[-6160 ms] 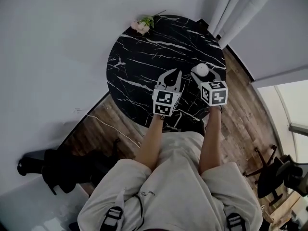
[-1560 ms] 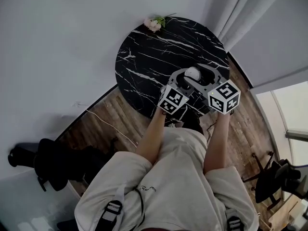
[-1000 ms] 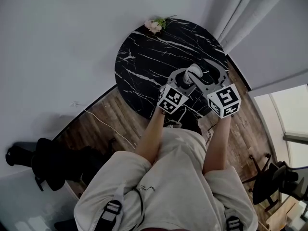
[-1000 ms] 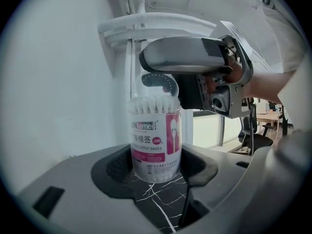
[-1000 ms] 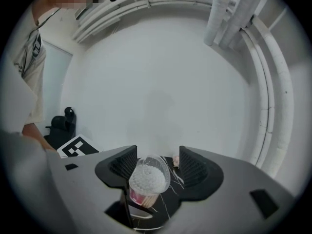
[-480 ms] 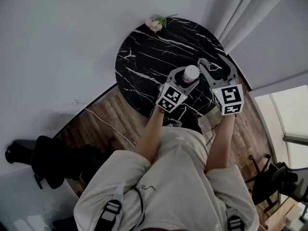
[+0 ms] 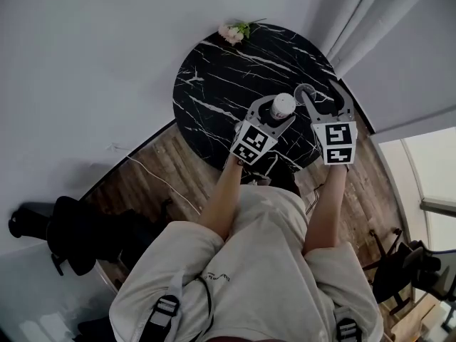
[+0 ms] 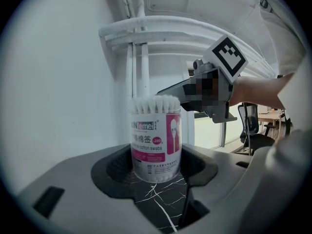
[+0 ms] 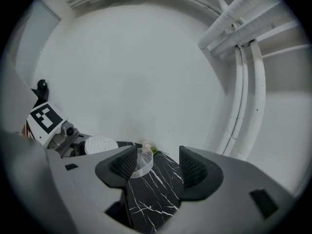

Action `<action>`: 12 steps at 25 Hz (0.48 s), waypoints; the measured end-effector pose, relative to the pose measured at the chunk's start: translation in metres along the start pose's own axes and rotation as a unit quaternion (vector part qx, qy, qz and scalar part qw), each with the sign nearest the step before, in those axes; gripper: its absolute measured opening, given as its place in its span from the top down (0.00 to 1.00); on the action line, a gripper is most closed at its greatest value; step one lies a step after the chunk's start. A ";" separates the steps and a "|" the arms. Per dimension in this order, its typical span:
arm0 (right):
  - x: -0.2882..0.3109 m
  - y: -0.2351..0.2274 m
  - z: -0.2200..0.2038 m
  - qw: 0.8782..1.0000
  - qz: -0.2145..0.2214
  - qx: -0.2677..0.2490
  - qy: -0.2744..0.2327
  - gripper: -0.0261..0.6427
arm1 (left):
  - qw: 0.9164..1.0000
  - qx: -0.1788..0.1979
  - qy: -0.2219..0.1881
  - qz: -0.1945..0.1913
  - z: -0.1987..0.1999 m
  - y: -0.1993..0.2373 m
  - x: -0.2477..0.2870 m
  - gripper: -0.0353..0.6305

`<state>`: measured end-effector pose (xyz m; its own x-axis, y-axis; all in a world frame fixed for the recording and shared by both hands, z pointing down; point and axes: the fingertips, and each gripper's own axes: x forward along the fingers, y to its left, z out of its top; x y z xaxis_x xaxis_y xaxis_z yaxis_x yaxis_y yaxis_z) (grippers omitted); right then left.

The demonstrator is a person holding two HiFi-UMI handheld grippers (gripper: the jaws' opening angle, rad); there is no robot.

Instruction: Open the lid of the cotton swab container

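Left tool [image 8: 156, 169]: jaws pressed against the two flanks of the cotton swab container [image 8: 155, 140], gripping low on its wall. The container stands between the pads, its base on the black marble surface [image 7: 221, 70]. The low grip appears meant to anchor the container, keep it from turning or lifting, and leave its top free.

Right tool [image 9: 158, 165]: jaws spread, nothing pinched. The clear round lid [image 9: 142, 162] lies just beside this tool's left pad, ahead of the pad tip. Whether the lid rests on the surface or leans on the pad cannot be told. The open container sits off to this tool's left, beyond the left jaw, so the lid is parted from it and the opening looks done.

Orientation: the container is upright, with its long axis vertical and square to the surface. Its mouth faces up, and the white swab tips [image 8: 155, 104] are bare at the top. The printed label faces back along the left tool toward its camera. The lid is a shallow disc seen obliquely from the right tool, and which face is up is unclear.
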<state>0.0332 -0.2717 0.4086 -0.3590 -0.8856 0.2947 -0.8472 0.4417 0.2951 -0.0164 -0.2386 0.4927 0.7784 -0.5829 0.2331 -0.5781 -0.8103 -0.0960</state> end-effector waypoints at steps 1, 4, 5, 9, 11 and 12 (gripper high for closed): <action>0.001 0.000 -0.003 1.000 -0.001 -0.001 0.006 0.53 | 1.000 0.001 0.000 0.000 0.000 0.000 -0.001 0.55; 0.000 0.002 -0.010 1.000 -0.003 0.007 0.018 0.53 | 1.000 0.000 0.001 0.002 0.000 0.000 -0.004 0.55; 0.000 0.001 -0.012 1.000 -0.004 0.012 0.020 0.53 | 1.000 0.000 0.001 0.002 0.001 0.000 -0.005 0.55; 0.001 0.006 -0.020 0.999 0.000 0.021 0.028 0.53 | 1.000 0.001 -0.001 0.001 0.001 -0.002 -0.006 0.55; 0.003 0.011 -0.024 0.999 0.003 0.024 0.032 0.53 | 1.000 0.002 0.001 0.001 0.000 -0.002 -0.006 0.55; 0.004 0.012 -0.026 0.999 0.005 0.028 0.033 0.53 | 1.000 0.002 0.003 0.001 -0.001 -0.003 -0.006 0.55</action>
<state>0.0316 -0.2659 0.4367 -0.3427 -0.8691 0.3566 -0.8647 0.4402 0.2420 -0.0202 -0.2327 0.4929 0.7755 -0.5848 0.2379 -0.5793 -0.8089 -0.1002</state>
